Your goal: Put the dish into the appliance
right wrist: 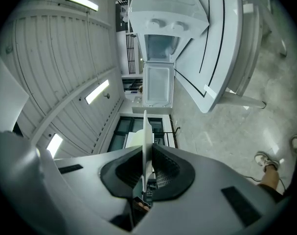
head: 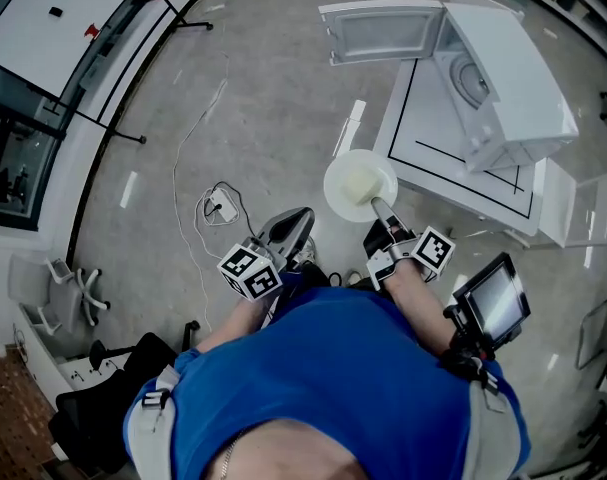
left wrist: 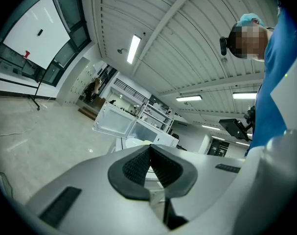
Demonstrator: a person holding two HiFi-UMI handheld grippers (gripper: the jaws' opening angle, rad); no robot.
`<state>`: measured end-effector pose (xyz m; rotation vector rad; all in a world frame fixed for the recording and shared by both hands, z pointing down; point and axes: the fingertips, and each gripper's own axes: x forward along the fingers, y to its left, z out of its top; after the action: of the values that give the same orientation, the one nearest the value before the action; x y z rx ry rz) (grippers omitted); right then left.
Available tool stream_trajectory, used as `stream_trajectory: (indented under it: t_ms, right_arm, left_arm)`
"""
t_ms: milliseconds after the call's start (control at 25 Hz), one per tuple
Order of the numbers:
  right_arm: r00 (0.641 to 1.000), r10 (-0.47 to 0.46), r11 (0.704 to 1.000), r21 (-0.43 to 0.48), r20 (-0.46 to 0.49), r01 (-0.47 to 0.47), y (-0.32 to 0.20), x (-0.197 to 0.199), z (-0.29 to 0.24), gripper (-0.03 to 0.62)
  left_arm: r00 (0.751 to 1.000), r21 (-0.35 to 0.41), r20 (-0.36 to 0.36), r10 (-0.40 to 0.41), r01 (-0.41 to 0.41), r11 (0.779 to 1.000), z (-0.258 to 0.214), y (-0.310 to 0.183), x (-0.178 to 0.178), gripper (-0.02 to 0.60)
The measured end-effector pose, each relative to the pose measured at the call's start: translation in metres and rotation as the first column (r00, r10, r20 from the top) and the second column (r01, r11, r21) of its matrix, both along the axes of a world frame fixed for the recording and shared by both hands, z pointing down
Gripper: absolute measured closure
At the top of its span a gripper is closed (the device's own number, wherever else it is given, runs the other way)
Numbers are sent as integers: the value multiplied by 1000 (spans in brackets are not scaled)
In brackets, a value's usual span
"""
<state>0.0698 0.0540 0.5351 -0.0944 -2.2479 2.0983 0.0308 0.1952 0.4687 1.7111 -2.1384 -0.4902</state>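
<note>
A round white dish (head: 360,185) hangs in the air in front of me, level in the head view. My right gripper (head: 375,206) is shut on its near rim. In the right gripper view the dish (right wrist: 146,136) shows edge-on, pinched between the two pads of the right gripper (right wrist: 147,168). Ahead stands a white microwave (head: 503,83) on a low white table (head: 423,158), its door (head: 383,30) swung wide open to the left. The microwave (right wrist: 163,18) is still some way beyond the dish. My left gripper (head: 288,226) hovers beside the right one, shut and holding nothing, as its own view also shows (left wrist: 150,168).
A white cable and plug (head: 218,206) lie on the grey floor to the left. A small screen (head: 493,303) is strapped at my right arm. A white box (head: 593,208) stands right of the table. Stand legs (head: 123,133) and chairs (head: 78,283) are far left.
</note>
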Motion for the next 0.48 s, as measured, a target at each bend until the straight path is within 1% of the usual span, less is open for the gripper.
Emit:
stream_trajectory:
  t_ms: [240,480]
  right_arm:
    - [996,94,995,18,0,-94,-25,-39,-2,571]
    - [984,177,984,32,-9,-177,-33,-89,-12,571]
  left_arm:
    - [997,14,26,74,-75,997,-2,-24,-54,575]
    - [988,8,46,151,-151,988,-11,-35,-122,575]
